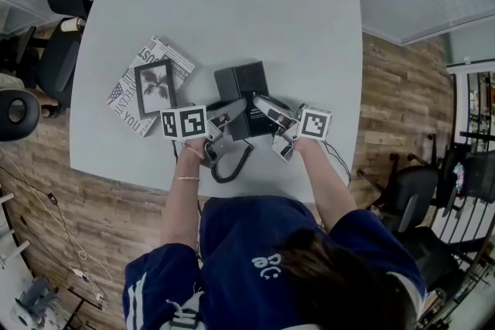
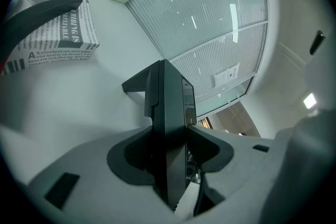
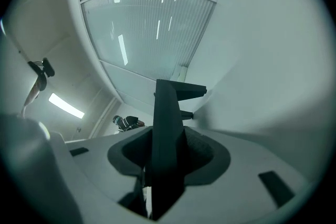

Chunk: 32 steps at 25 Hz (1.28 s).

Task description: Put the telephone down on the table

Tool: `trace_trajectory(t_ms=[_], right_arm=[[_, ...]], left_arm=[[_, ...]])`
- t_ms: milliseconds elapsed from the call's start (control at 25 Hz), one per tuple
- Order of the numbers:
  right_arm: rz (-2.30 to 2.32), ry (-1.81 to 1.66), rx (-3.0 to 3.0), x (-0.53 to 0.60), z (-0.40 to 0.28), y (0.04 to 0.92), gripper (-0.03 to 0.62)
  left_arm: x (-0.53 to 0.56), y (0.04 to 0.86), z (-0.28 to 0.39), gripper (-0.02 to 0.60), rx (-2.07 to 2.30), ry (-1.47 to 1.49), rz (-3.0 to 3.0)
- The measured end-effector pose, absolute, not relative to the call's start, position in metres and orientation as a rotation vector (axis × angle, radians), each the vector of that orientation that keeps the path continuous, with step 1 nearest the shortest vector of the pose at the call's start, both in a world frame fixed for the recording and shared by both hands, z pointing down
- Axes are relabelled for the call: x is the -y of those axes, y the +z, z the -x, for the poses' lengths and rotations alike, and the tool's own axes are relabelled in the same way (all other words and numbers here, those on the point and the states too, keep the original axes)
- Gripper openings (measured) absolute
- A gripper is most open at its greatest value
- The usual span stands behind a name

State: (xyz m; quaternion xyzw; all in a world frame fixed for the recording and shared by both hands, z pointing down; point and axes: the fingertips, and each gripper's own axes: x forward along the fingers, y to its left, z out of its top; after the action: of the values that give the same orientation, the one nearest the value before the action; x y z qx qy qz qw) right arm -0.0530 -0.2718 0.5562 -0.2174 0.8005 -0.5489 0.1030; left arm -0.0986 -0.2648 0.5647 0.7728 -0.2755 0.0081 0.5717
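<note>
Noted: telephone is smooth matt black plastic, cord black plastic too. Table has a pale, smooth top with low sheen. Newspaper at left is printed paper; floor at right is matt wood-look planks with visible grain.

Soft, even overhead light, faint shadows; fisheye bending and dark corners in the 2 gripper views.

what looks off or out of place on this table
Nothing spilled or broken. The telephone is near the front edge of the table, clamped between the left gripper and right gripper, its cord looping loose beside it. A picture frame lies on a newspaper, both askew to the table edges.
</note>
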Motion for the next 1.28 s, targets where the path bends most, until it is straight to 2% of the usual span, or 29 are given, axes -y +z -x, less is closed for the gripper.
trace_trajectory(t_ms=[320,920,1280], right_arm=[[0.791,-1.560,-2.509,0.263,0.049,0.565,0.194],[1.195,-1.338,-2.755,0.247,0.037,0.576,0.290],[1.218,-1.310,-2.789,0.242,0.037,0.574,0.307]], left_arm=[[0.257,0.567,0.093,0.201,0.633,0.033,-1.814],[0.245,0.578,0.087,0.187,0.671,0.123,-1.820],[0.245,0.580,0.088,0.189,0.704,0.119,-1.825]])
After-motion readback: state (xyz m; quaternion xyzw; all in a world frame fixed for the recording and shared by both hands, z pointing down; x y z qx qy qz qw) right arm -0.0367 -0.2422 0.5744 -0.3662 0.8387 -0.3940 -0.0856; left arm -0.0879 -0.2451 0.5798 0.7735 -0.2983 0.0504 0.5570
